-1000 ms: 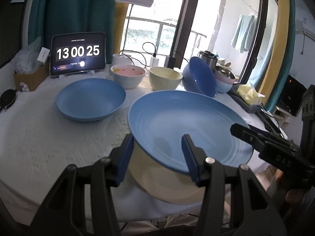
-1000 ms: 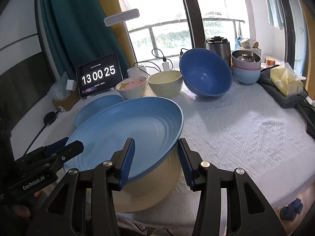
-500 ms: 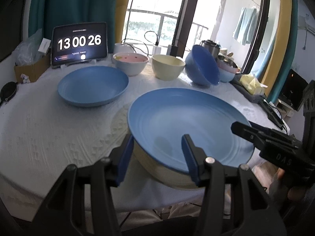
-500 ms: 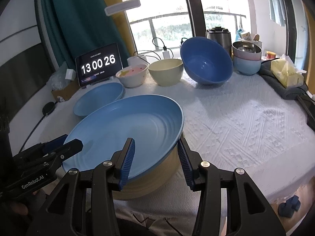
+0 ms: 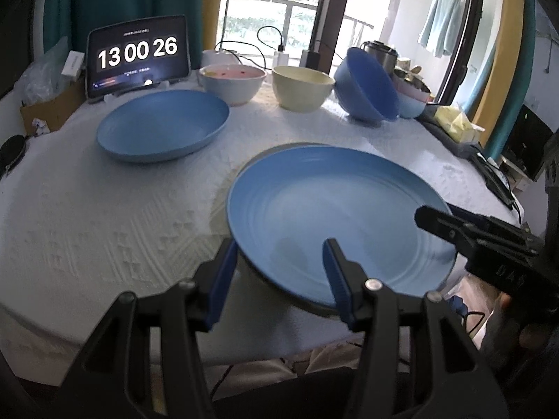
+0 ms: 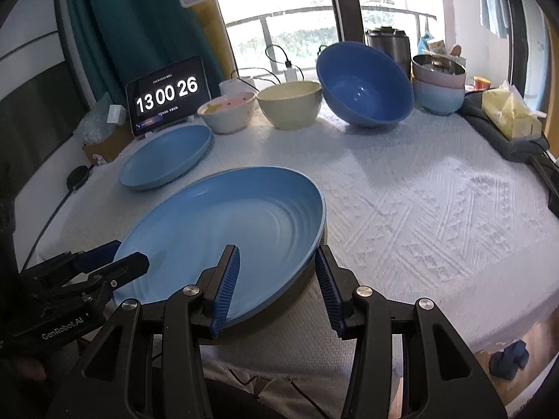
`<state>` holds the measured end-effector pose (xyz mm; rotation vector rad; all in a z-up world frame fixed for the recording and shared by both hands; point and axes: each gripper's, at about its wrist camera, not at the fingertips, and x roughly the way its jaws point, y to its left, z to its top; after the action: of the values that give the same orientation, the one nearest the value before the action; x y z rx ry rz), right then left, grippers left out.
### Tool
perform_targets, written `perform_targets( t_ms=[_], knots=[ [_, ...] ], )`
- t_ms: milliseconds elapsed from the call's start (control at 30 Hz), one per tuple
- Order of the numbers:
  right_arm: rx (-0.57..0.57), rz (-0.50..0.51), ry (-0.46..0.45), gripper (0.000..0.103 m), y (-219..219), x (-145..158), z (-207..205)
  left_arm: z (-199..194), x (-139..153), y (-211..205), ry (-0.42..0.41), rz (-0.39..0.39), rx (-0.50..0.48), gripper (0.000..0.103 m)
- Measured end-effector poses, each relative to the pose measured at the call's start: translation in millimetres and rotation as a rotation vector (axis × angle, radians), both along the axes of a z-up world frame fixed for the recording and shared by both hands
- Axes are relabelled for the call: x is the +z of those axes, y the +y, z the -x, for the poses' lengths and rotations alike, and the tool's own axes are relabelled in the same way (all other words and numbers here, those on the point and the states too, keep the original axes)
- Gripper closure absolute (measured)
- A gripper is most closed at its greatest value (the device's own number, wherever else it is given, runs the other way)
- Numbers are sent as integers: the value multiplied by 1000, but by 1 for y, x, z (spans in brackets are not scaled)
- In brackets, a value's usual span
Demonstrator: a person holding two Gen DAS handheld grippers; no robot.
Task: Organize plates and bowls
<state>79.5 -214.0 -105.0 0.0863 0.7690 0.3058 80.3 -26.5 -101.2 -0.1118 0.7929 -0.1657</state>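
A: What sits nearest?

B: The large blue plate [image 5: 335, 223] at the tabletop's near edge, seemingly set on the cloth. The left gripper [image 5: 279, 272] and right gripper [image 6: 276, 286] each straddle its rim, jaws about half open, pads gripping the rim from both sides.

A: And farther off?

B: A smaller blue plate [image 5: 162, 125] toward the far left, unstacked. Bowls [image 6: 290, 104] line the far edge, mostly loose, so I'd judge most sorting remains.

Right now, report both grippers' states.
Left gripper: closed on the large blue plate's rim.
Right gripper: closed on the same plate's opposite rim.
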Motion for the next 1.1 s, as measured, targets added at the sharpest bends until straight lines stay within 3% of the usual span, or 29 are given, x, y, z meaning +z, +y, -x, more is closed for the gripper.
perform_targets(
  t_ms=[300, 633, 867, 1100],
  knots=[
    [-23, 15, 24, 55, -3, -10, -8, -2, -4, 1, -10, -45, 23, 50],
    [-64, 25, 70, 55, -9, -28, -21, -12, -20, 6, 35, -21, 36, 50],
    [-26, 37, 63, 55, 7, -30, -25, -18, -21, 0, 41, -22, 5, 50],
    [-51, 27, 94, 62, 3, -29, -42, -38, -19, -4, 70, -46, -10, 50]
  ],
)
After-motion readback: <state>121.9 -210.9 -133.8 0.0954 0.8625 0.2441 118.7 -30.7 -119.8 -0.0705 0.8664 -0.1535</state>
